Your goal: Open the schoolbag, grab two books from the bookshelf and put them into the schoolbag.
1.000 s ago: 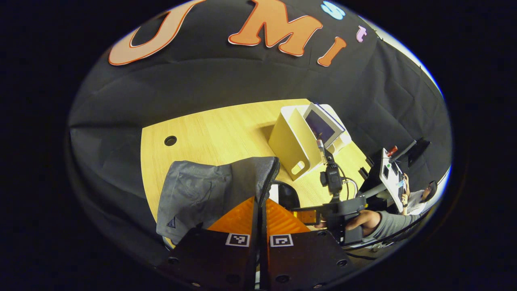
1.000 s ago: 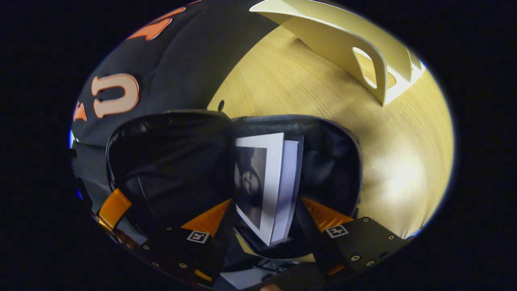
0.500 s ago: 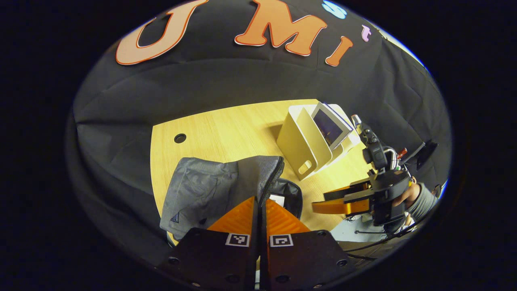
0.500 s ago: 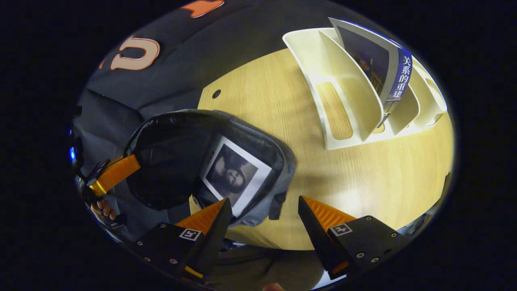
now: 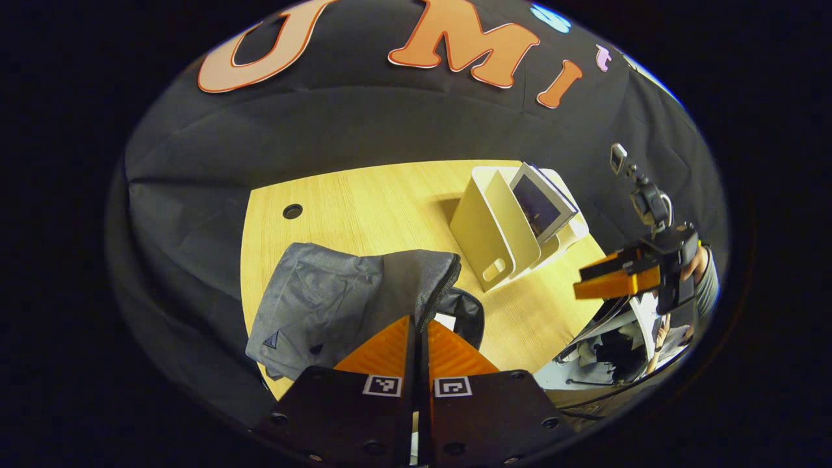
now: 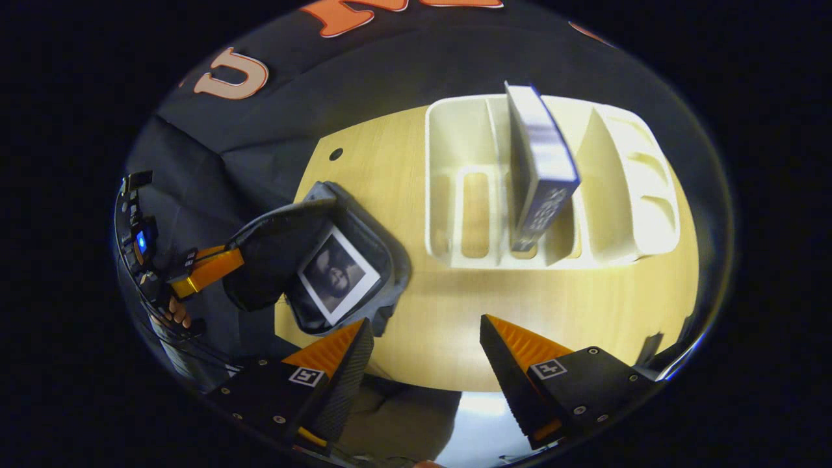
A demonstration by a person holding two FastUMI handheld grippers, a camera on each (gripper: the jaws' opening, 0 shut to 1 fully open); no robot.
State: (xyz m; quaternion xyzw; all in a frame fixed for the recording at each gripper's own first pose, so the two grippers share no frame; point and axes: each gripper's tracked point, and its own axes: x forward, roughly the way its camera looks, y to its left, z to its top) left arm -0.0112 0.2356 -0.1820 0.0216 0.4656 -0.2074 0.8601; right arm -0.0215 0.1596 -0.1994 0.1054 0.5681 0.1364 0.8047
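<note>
The grey schoolbag (image 5: 325, 296) lies on the wooden table (image 5: 364, 201) with its flap lifted. My left gripper (image 5: 419, 328) is shut on the flap's zipper edge. Seen from the right gripper view, the schoolbag (image 6: 383, 257) gapes open, a black-and-white covered book (image 6: 338, 276) rests inside it, and the left gripper (image 6: 205, 270) holds the flap up. A blue book (image 6: 539, 175) stands tilted in the cream bookshelf (image 6: 617, 195). My right gripper (image 6: 426, 338) hangs open and empty above the table's front edge, between bag and shelf. In the left gripper view it (image 5: 611, 279) floats right of the bookshelf (image 5: 491, 231).
A round cable hole (image 5: 292, 211) sits at the table's far left. Black cloth walls close in behind the table. A person's hand and grey sleeve (image 5: 705, 273) hold the right gripper. Bare tabletop (image 6: 585, 312) lies in front of the shelf.
My right gripper released the book into the bag, then drew back up and swung toward the bookshelf, open and empty. The left gripper kept its hold on the flap.
</note>
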